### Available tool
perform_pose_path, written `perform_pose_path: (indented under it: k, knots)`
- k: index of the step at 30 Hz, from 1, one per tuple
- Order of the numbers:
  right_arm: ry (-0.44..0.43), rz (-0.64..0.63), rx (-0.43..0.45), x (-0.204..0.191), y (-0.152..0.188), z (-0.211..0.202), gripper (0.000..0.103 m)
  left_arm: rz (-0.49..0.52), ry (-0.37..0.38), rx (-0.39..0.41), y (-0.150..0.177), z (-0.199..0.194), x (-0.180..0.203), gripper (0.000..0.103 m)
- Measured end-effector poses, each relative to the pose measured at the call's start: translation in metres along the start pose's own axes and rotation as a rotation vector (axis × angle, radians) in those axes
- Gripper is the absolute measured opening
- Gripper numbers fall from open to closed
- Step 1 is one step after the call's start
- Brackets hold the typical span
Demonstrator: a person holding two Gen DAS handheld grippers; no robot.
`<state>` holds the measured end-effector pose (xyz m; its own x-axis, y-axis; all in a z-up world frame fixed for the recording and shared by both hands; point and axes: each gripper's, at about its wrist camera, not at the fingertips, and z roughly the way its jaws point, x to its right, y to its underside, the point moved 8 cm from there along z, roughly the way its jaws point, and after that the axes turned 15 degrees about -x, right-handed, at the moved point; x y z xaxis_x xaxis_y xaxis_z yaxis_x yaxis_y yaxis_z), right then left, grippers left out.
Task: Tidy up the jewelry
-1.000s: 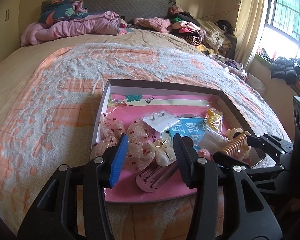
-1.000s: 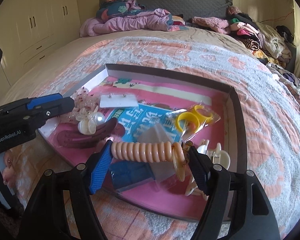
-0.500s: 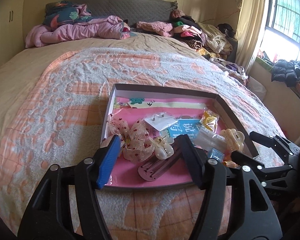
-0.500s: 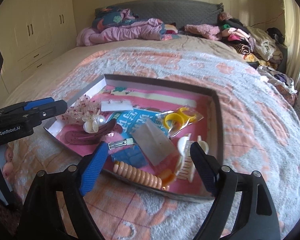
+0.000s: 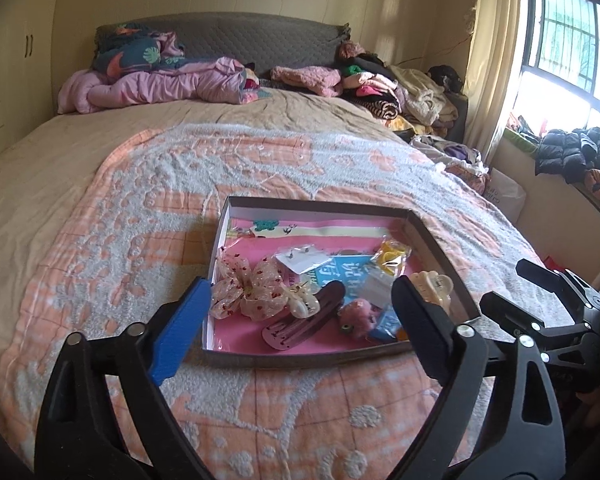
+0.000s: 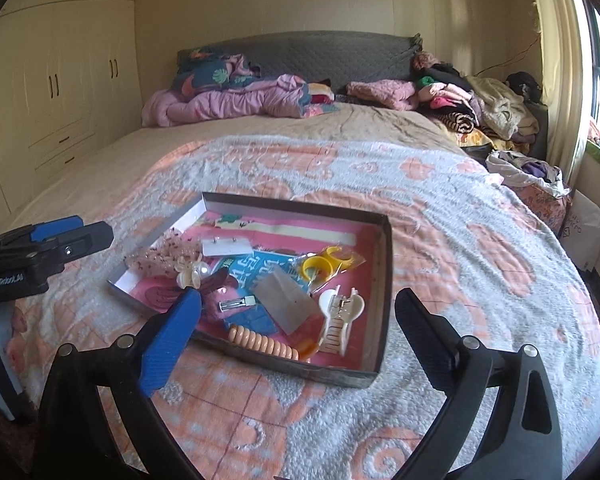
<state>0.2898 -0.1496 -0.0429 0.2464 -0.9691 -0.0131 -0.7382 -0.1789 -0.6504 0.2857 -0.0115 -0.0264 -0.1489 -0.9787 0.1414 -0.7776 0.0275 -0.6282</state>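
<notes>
Pink-lined box (image 6: 382,280) at frame centre on the bed (image 6: 460,240) already holds every hair clip and trinket visible; little looks left. Both tongs, left tongs (image 5: 300,320) and right tongs (image 6: 296,332), are opening wide, empty.

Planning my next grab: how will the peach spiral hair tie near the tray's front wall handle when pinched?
The spiral hair tie looks like coiled plastic, so probably springy and light, likely stretching rather than lifting stiffly. Its smooth, glossy coils may slip between pads. It lies close against the tray wall, leaving little room for a finger.
</notes>
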Motion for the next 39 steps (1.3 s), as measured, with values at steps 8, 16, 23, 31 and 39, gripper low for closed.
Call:
perform_pose_path:
  k: [8, 16, 23, 31, 39]
  knots:
    - [0.006, 0.03, 0.046, 0.006, 0.006, -0.031, 0.096, 0.022, -0.025, 0.056, 0.009, -0.032, 0.011, 0.092]
    - [0.006, 0.046, 0.062, 0.006, 0.02, -0.049, 0.097, 0.02, -0.029, 0.089, 0.024, -0.053, 0.015, 0.092]
    - [0.006, 0.046, 0.066, 0.002, 0.034, -0.059, 0.097, 0.018, -0.039, 0.101, 0.042, -0.062, 0.015, 0.092]
    - [-0.003, 0.051, 0.07, -0.004, 0.048, -0.067, 0.097, 0.005, -0.058, 0.113, 0.064, -0.066, 0.008, 0.092]
    - [-0.002, 0.063, 0.068, -0.009, 0.068, -0.066, 0.097, 0.006, -0.069, 0.097, 0.089, -0.063, 0.004, 0.092]
